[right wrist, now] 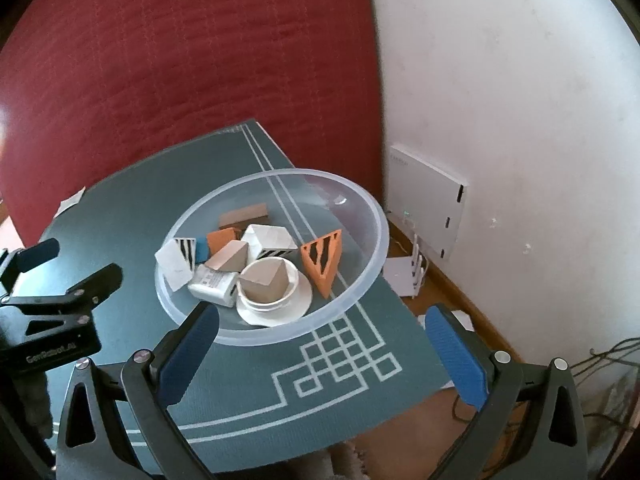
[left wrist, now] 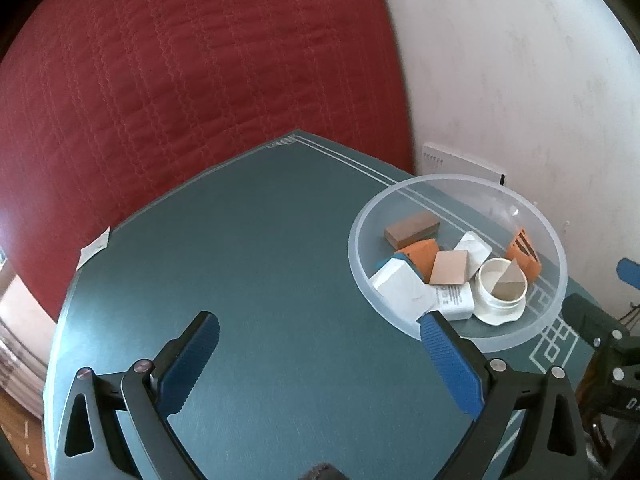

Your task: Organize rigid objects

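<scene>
Against a red quilted bedspread (right wrist: 180, 60) and a white wall (right wrist: 520, 100), a teal mat (left wrist: 260, 240) carries a clear plastic bowl (right wrist: 372, 248) near its patterned corner, the landmark of the scene. Inside the bowl lie the rigid pieces in a loose heap: a brown block (right wrist: 244, 215) at the far side, an orange striped wedge (right wrist: 322, 262) leaning toward the bowl's wall-side rim, white boxes, and a white round tub (right wrist: 269, 284) with a tan block sitting in it at the near side. The right gripper (right wrist: 322, 322) hovers just short of the bowl's near rim, fingers spread wide and holding nothing. The left gripper (left wrist: 318, 328) hangs over bare mat beside the bowl, likewise spread and empty. Risks from here, by judgement: the light bowl could skid or tip if a finger catches its rim, and the piled pieces may shift when one is lifted.
</scene>
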A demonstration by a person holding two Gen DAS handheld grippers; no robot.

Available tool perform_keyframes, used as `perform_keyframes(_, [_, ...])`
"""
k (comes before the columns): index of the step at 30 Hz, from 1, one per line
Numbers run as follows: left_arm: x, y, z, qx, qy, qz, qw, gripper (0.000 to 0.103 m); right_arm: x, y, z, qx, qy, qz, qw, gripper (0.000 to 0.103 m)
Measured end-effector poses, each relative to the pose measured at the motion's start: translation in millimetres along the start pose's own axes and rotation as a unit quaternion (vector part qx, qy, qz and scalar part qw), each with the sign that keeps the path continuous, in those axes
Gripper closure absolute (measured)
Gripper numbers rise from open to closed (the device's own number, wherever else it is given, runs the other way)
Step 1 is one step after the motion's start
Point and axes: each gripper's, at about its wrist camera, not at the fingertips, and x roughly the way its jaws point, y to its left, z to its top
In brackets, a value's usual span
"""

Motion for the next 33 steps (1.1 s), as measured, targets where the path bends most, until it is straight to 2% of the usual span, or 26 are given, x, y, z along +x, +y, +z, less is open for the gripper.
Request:
perform_keyframes(4, [-1,1,-3,-0.008,0.006,0.022,0.9997,0.001,1,1,0,-0.003,0.001,-0.003,1.0,0.0])
perform_keyframes(13, [-2,-5,-6,0.01,0.007,-0.003,0.9999,0.001,1,6,-2,-0.016,0.0,-0.01,1.0,0.0])
perform_keyframes(33, [-6,-10,-6,0.022,0.009,-0.009,0.9997,0.001,9,-3,1,-0.014,0.01,-0.029,0.999,0.0])
